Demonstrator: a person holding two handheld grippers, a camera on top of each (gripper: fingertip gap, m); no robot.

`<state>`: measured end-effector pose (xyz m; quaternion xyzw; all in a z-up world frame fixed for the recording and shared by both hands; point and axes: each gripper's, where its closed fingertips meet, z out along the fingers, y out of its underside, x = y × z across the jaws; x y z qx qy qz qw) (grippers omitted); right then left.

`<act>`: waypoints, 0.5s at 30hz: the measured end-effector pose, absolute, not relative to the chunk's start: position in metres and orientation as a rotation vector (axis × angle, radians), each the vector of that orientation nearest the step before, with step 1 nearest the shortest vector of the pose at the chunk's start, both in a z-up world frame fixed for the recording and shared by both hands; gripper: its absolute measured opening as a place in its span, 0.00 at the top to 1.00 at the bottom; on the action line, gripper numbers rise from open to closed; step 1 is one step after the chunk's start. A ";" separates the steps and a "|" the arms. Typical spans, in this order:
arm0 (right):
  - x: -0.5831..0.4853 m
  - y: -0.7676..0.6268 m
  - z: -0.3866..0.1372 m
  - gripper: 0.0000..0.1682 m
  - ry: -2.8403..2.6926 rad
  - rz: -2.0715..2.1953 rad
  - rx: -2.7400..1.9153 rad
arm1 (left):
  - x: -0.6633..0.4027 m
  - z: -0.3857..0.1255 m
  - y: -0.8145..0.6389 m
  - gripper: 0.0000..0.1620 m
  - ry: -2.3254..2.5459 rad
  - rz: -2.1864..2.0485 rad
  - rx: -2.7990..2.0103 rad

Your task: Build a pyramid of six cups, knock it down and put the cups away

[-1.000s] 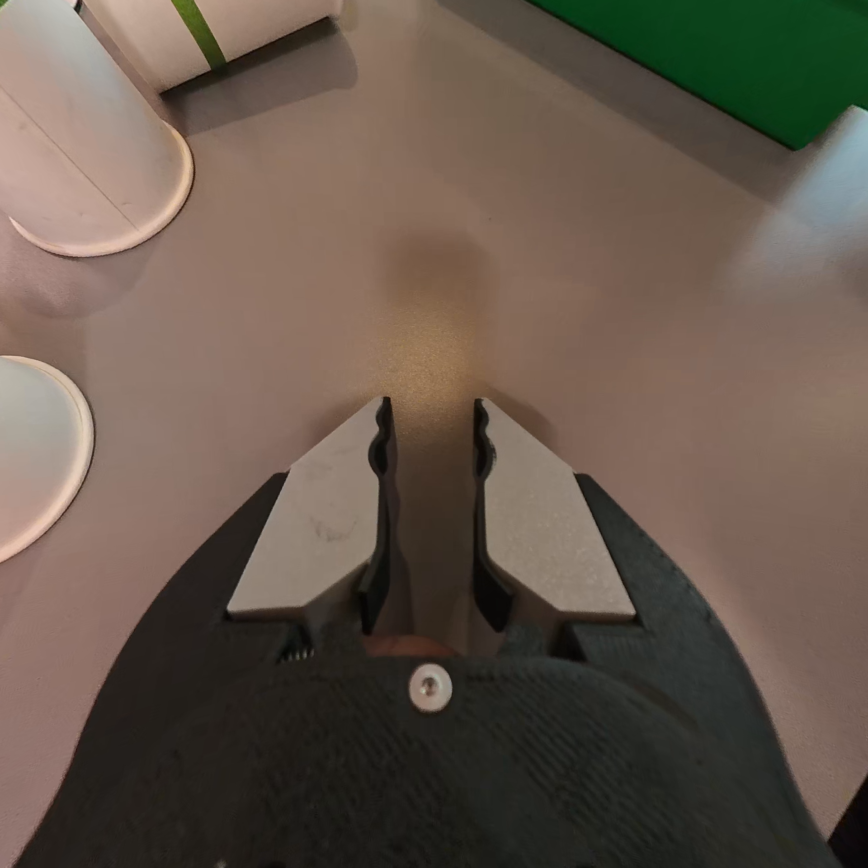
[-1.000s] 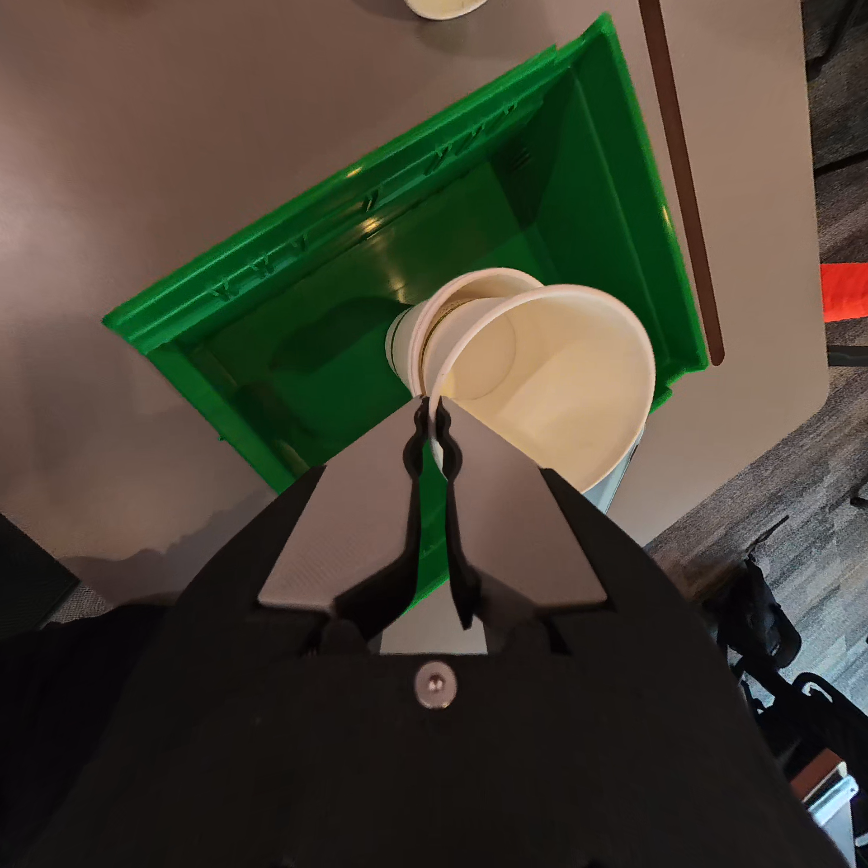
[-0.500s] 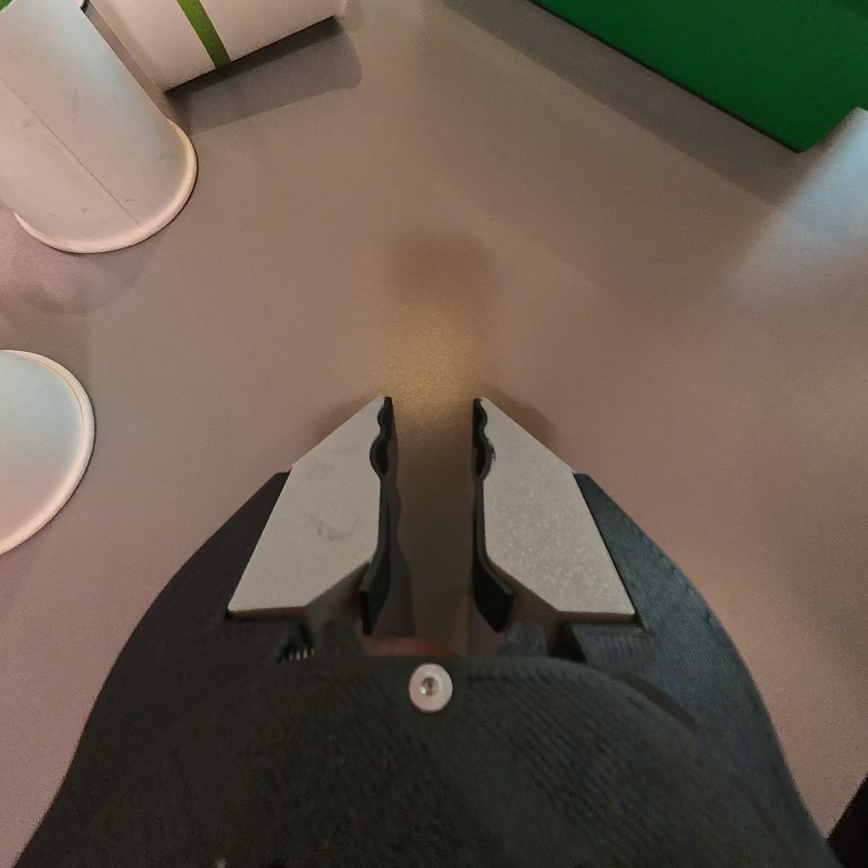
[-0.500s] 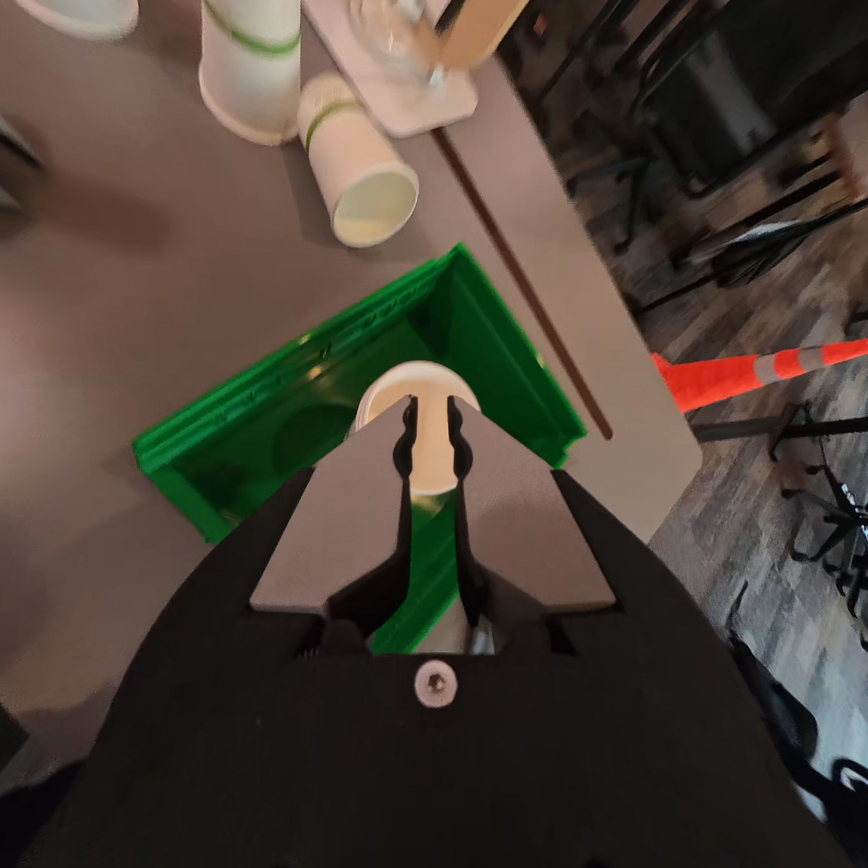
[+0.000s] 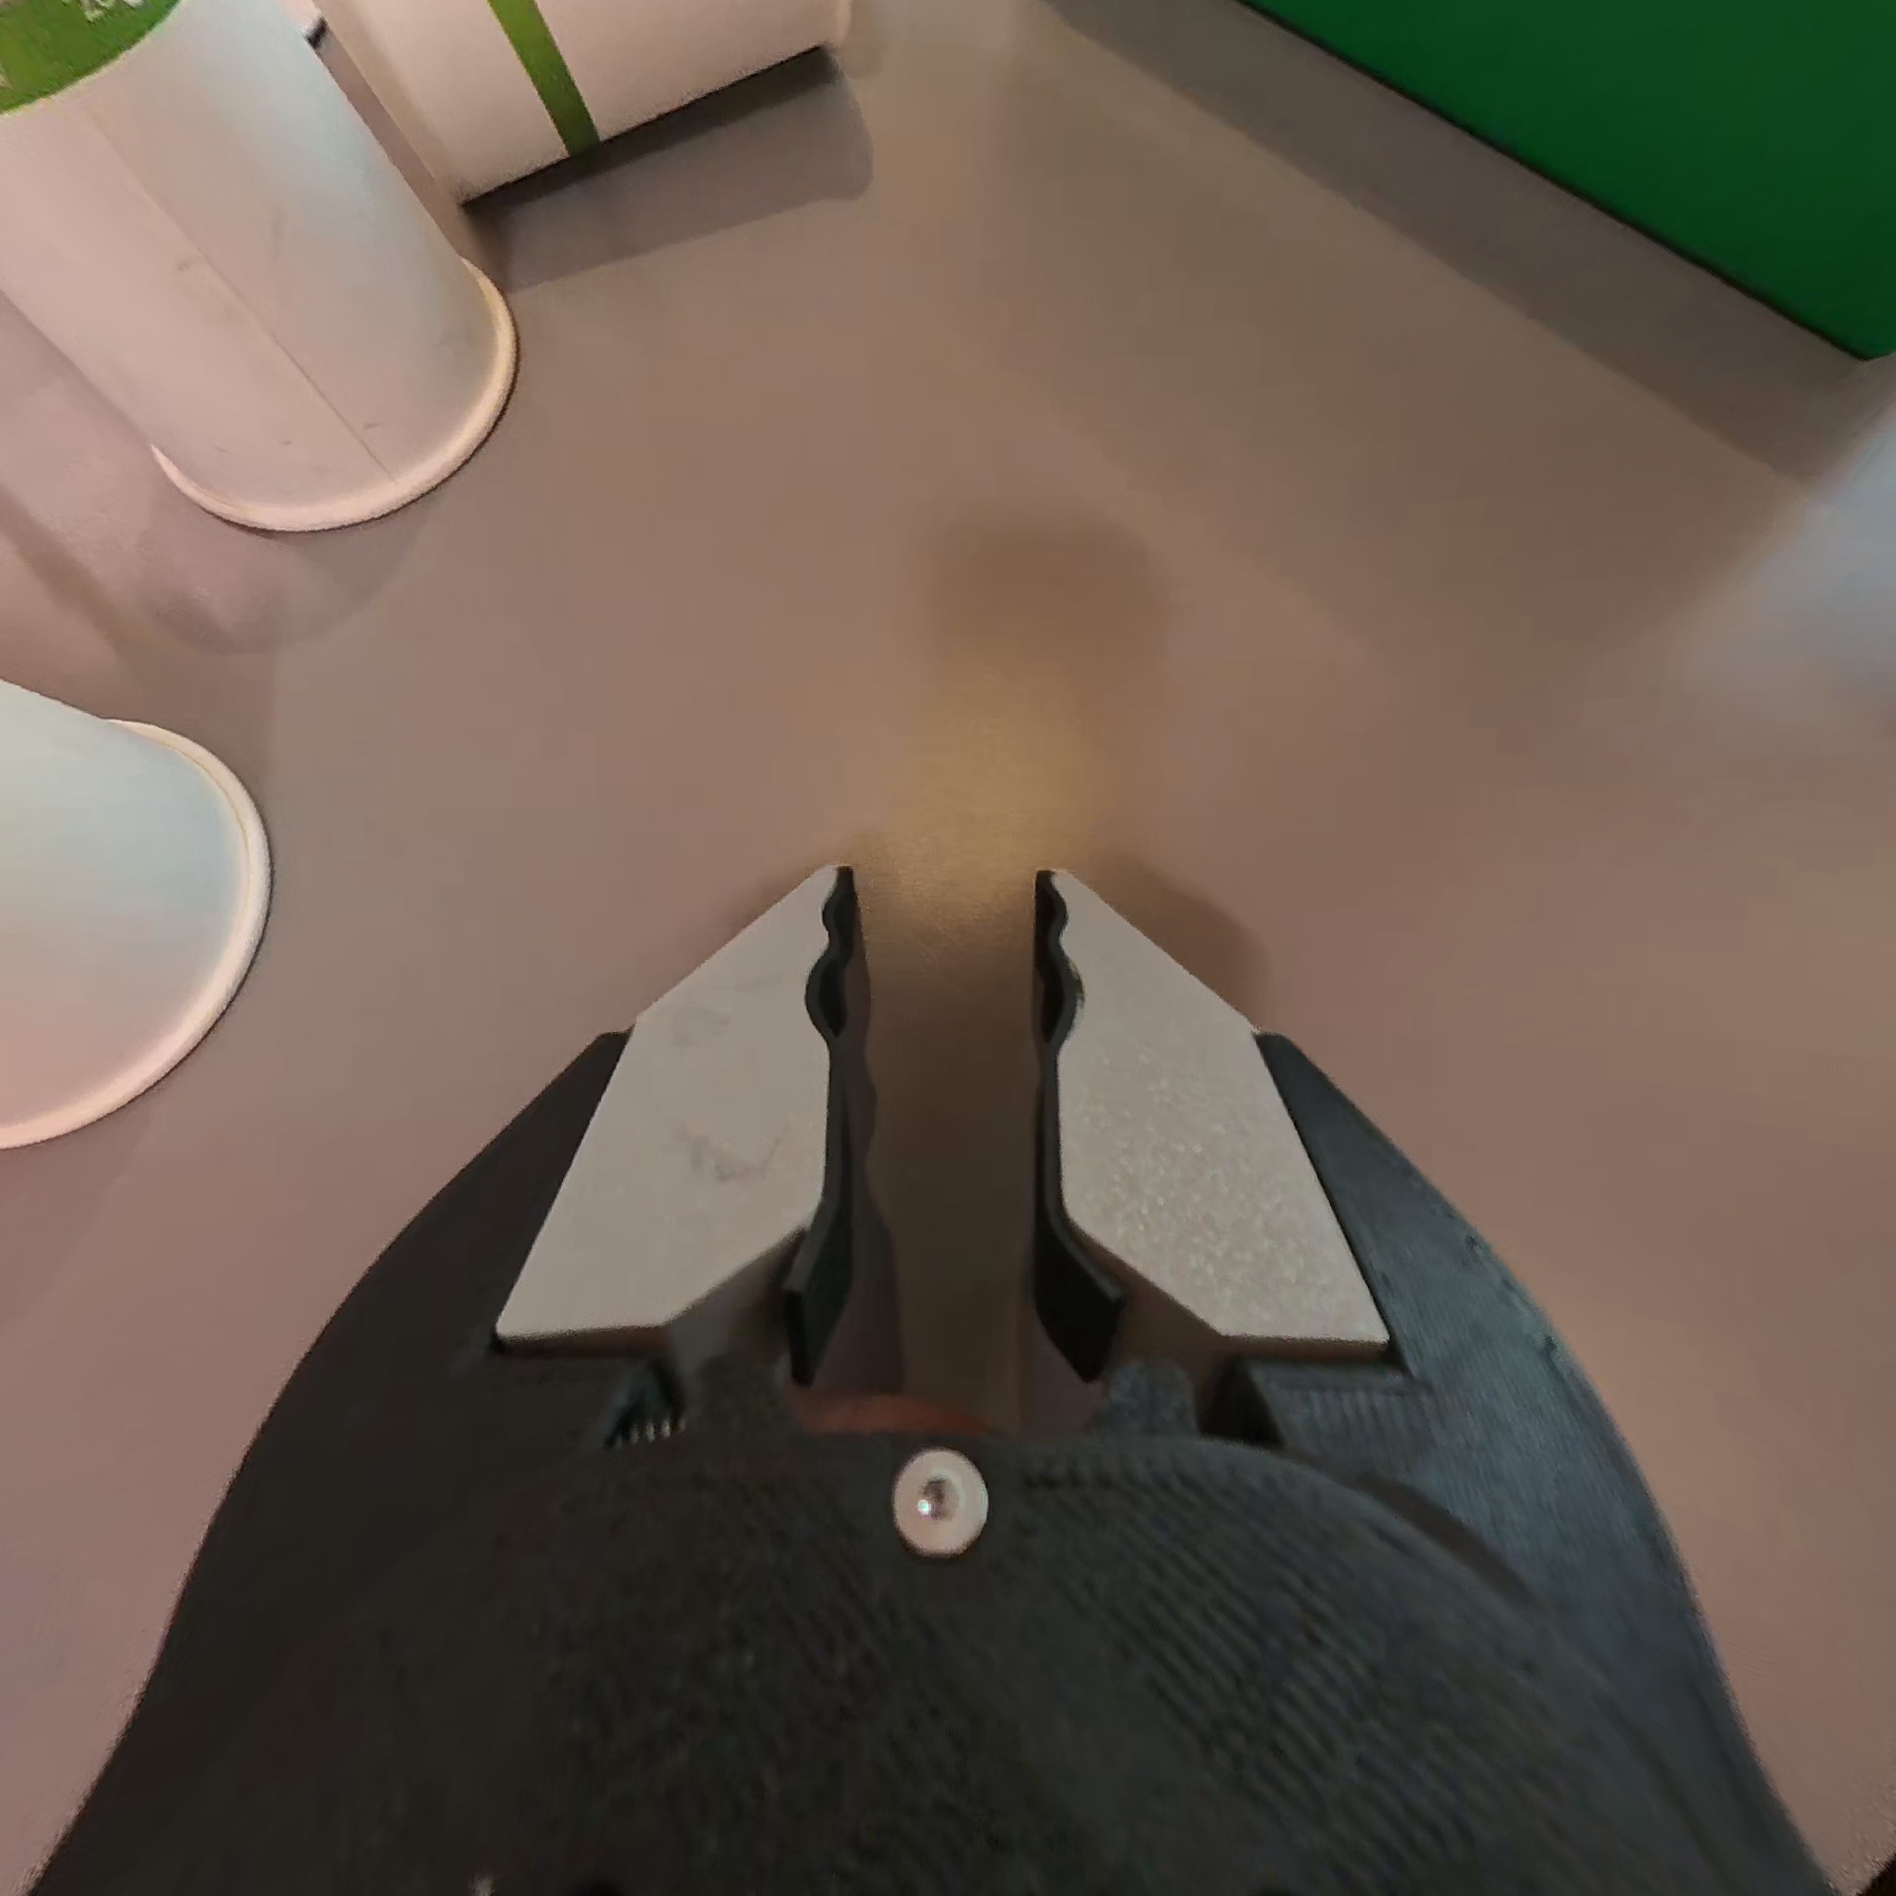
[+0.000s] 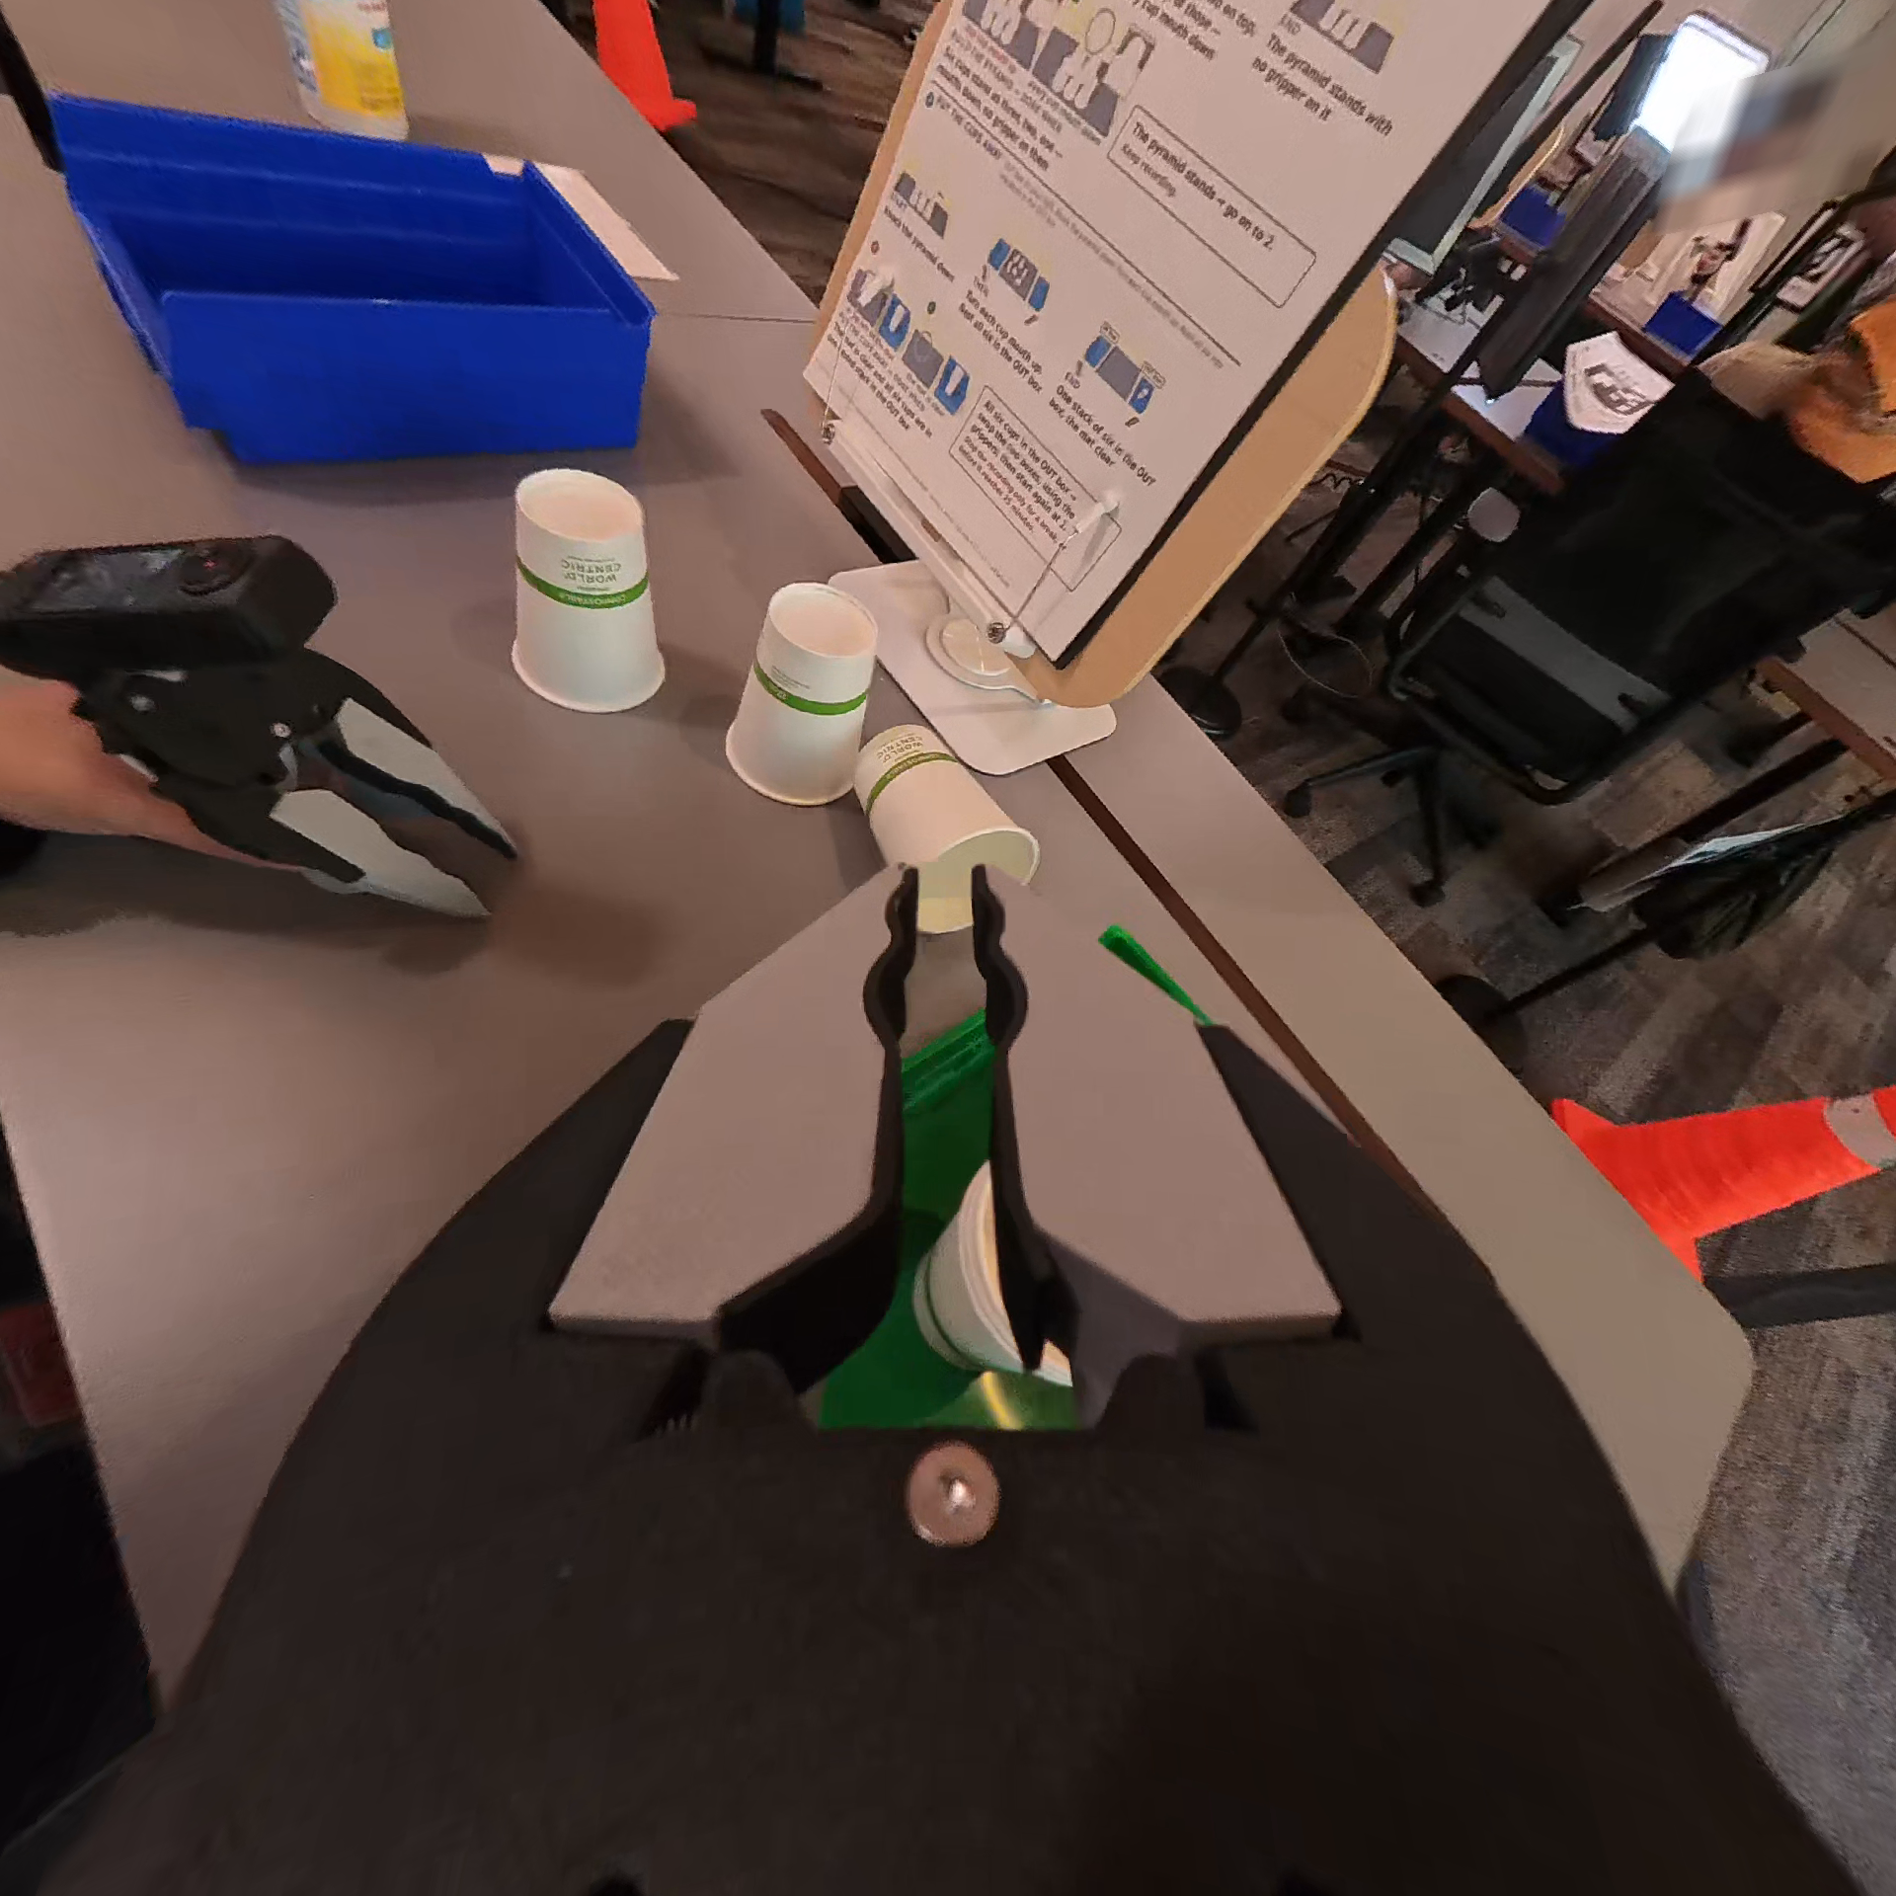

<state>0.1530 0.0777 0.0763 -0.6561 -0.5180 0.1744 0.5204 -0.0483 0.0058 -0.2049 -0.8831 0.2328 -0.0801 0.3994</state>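
Observation:
My right gripper (image 6: 942, 891) is open and empty, above the green bin (image 6: 929, 1118). A stack of white cups (image 6: 962, 1295) stands in the bin and shows between my fingers. Three white cups with green bands are on the grey table: one upside down (image 6: 585, 605), one upside down and leaning (image 6: 805, 698), one on its side (image 6: 944, 811) just beyond my fingertips. My left gripper (image 5: 944, 882) is open and empty, low over the bare table. It also shows in the right wrist view (image 6: 410, 852). To its left are two upside-down cups (image 5: 257, 287) (image 5: 103, 923) and the lying cup (image 5: 616, 72).
A blue bin (image 6: 390, 308) stands at the far left of the table. An instruction board on a stand (image 6: 1077, 308) is behind the cups. The green bin's wall (image 5: 1642, 133) is at the left view's top right. The table edge, an orange cone (image 6: 1724, 1159) and chairs are on the right. Spacing between my two grippers at the tips: around 35 cm.
My right gripper let go of the cup it held over the stack in the green bin, opened, and tilted up toward the cups on the table. My left gripper drifted slightly.

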 end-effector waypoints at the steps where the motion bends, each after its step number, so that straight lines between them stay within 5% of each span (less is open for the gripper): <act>1: 0.151 0.073 0.073 0.94 -1.265 0.441 -1.581 | -0.049 -0.205 0.006 0.79 0.576 -0.188 -2.236; 7: 0.152 0.066 0.059 0.91 -1.331 0.380 -1.607 | -0.053 -0.190 0.005 0.71 0.469 -0.191 -2.211; 15: 0.157 0.066 0.078 0.91 -1.270 0.423 -1.539 | -0.098 -0.111 0.011 0.68 0.407 -0.063 -2.115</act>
